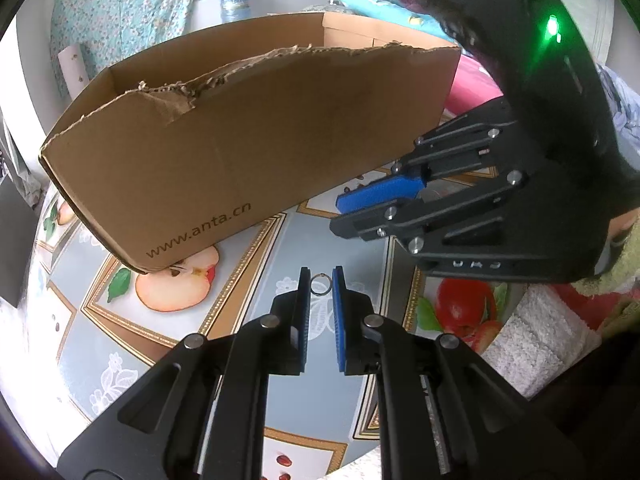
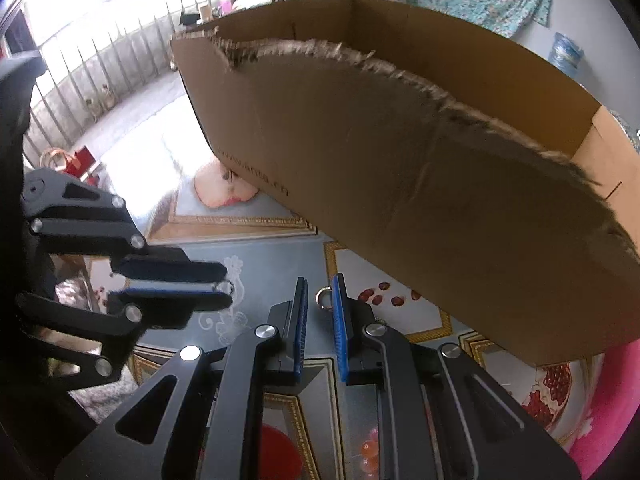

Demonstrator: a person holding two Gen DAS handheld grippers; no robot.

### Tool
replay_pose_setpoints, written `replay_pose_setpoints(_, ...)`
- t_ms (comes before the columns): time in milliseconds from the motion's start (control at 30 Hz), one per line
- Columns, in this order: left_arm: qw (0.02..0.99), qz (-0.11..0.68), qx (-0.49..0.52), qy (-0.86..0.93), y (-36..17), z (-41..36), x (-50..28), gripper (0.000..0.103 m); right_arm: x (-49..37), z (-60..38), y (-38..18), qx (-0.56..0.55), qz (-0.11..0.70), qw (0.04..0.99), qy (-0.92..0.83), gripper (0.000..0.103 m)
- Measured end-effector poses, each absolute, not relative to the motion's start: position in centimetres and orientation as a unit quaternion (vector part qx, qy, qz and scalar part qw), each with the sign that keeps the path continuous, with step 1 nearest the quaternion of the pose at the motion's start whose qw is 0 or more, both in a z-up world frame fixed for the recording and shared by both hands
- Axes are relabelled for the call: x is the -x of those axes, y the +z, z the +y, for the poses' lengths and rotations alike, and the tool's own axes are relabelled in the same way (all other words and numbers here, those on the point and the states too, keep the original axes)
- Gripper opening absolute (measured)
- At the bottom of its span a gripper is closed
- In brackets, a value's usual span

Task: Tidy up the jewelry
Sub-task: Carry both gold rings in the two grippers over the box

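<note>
Two small metal rings in play, one per claw. Left claw (image 1: 321,286) nipped on a silver ring (image 1: 320,283), pinched at the very tips of the blue pads. Right claw (image 2: 320,296) likewise closed on a second ring (image 2: 323,295), held edge-on between the pad tips, only part of the loop showing. Both held above the bench (image 1: 280,248), just in front of the cardboard box (image 1: 248,148), whose open top is the likely place for them.

Risks, as judged:
- Tip-only hold on a thin, hard, round thing: liable to twist or squirt out with any jolt or roll of the wrist.
- A dropped ring likely to roll off across the slick fruit-patterned cover, or be lost under the box.
- Near wall of the box tall, with a torn, ragged upper edge: catches a ring or a finger if crossed too low.
- Claws close together, right one just beside the left: a knock between them on the way up quite possible.

Open room: clear air above the torn edge and over the box mouth; bare bench below and on the near side. Box interior hidden.
</note>
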State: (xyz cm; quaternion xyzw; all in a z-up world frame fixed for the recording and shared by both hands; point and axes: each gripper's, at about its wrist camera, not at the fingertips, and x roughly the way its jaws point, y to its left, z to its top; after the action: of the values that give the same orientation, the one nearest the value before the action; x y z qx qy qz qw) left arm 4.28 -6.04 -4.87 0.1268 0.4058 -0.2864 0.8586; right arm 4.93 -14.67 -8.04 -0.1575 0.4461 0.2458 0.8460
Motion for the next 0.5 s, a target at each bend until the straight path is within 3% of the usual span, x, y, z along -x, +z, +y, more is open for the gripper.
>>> replay_pose_setpoints(500,0.858,0.407,-0.118,-0.29,-5.0,-5.8,-4.2,0.01,-5.3,-13.6,-8.5,0.169,0.448,0.844,0.243,0.015)
